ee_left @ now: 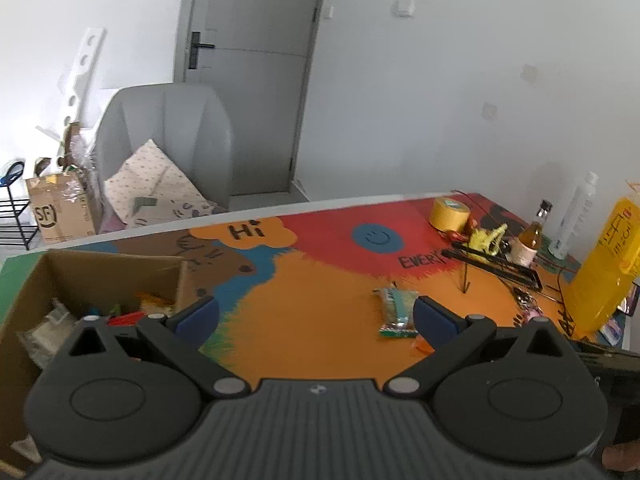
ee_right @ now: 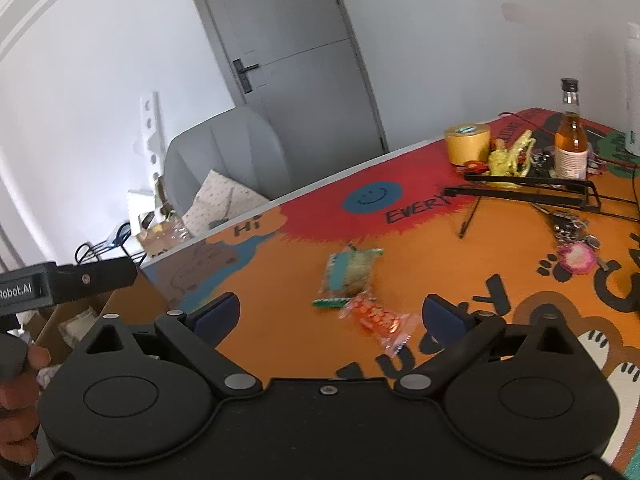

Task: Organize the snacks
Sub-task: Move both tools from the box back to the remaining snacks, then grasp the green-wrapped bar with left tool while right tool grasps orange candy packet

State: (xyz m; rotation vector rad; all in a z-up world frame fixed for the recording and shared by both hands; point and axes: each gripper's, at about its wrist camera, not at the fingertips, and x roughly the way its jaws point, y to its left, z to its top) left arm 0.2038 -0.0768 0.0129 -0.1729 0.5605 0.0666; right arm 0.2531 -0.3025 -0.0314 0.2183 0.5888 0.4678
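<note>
Orange snack packet [ee_right: 378,320] between open jaws, seemingly untouched.

Readable marks on mat, box and gripper

The mat [ee_right: 304,280] reads "Hi" on an orange cloud and "EVERY" beside its blue smiley; left of the mat, a carton [ee_left: 60,210] shows "SF"; the left gripper [ee_right: 60,282] reads "Robot.AI".

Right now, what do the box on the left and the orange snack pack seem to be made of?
Box: brown corrugated cardboard, matte, with raw flap edges. Orange pack: probably thin plastic film, glossy; it is crinkled and its ends look clear.
</note>
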